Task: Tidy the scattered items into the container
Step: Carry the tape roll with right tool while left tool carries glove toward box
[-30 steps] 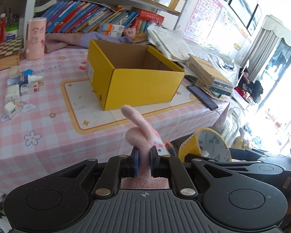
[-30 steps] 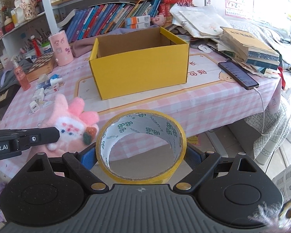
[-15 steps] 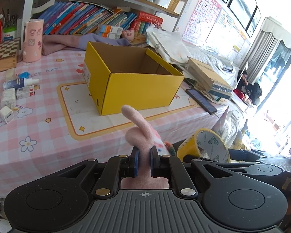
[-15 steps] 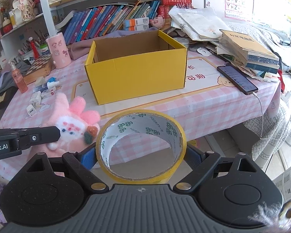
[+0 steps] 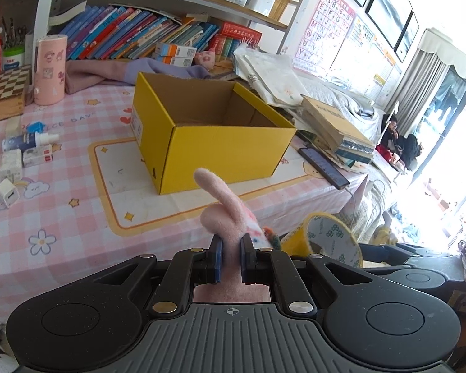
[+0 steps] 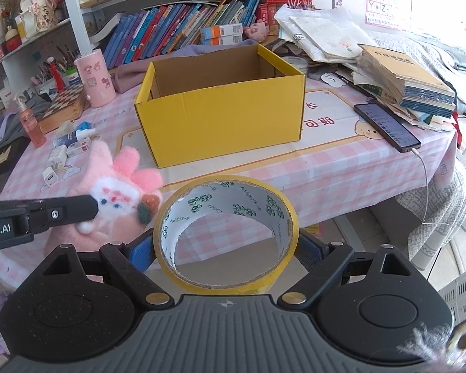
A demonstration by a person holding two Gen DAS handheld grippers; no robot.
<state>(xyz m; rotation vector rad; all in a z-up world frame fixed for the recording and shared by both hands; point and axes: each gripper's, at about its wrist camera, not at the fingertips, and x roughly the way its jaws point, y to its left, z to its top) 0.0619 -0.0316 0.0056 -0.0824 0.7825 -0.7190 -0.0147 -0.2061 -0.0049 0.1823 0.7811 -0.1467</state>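
An open yellow cardboard box [image 5: 220, 152] [image 6: 223, 118] stands empty on the pink checked tablecloth. My left gripper [image 5: 231, 259] is shut on a pink plush rabbit [image 5: 225, 214] [image 6: 115, 195], held in the air before the table's near edge. My right gripper [image 6: 225, 253] is shut on a wide roll of yellow tape [image 6: 225, 233] [image 5: 329, 239], its blue pads pressing on both sides of the roll. Both grippers hover side by side in front of the box, short of the table.
Small white boxes, a charger [image 5: 7, 191] and a spray bottle [image 5: 31, 140] lie at the table's left. A pink cup [image 6: 96, 77], a chessboard [image 5: 4, 90], a phone with cable [image 6: 386, 127] and stacked books [image 6: 404, 80] crowd the edges. Bookshelves stand behind.
Both views have shifted slightly, with the box a little higher and nearer in the frames. The grips on the plush rabbit and the tape roll are unchanged.
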